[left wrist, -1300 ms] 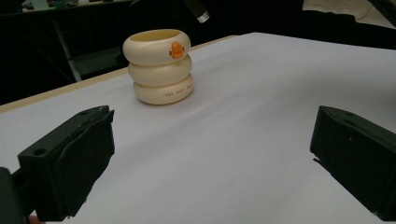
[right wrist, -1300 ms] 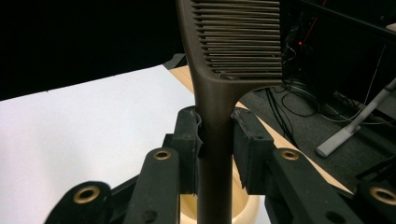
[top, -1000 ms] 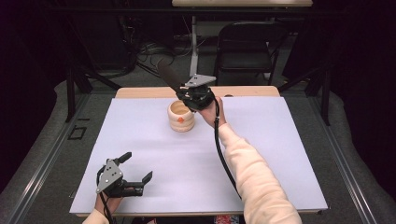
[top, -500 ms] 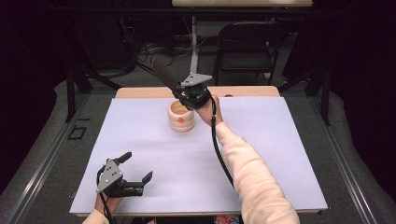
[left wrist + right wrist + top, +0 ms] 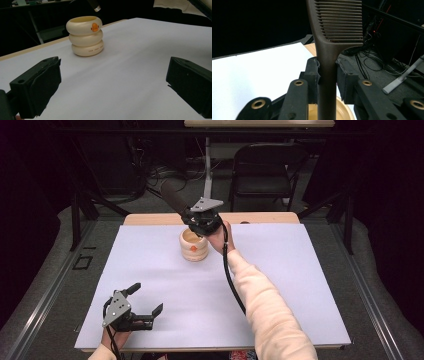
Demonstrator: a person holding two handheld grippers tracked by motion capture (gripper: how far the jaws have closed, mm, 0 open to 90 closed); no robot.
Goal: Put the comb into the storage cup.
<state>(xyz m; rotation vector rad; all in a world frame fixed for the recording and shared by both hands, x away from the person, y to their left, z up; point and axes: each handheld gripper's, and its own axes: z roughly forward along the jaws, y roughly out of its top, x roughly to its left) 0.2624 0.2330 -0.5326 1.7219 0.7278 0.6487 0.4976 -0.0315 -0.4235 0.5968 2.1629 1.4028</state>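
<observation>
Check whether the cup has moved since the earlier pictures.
No. The cup sits at the same spot near the table's far edge, beneath the right tongs holding the comb.

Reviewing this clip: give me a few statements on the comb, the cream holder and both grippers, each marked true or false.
1. The right gripper is shut on the brown comb. True.
2. The comb lies flat on the white table cover. False: it is held in the air above the cream holder.
3. The left gripper holds the holder. False: its fingers are open and empty, well short of it.
4. The holder stands upright, with an orange mark near its rim. True.
</observation>
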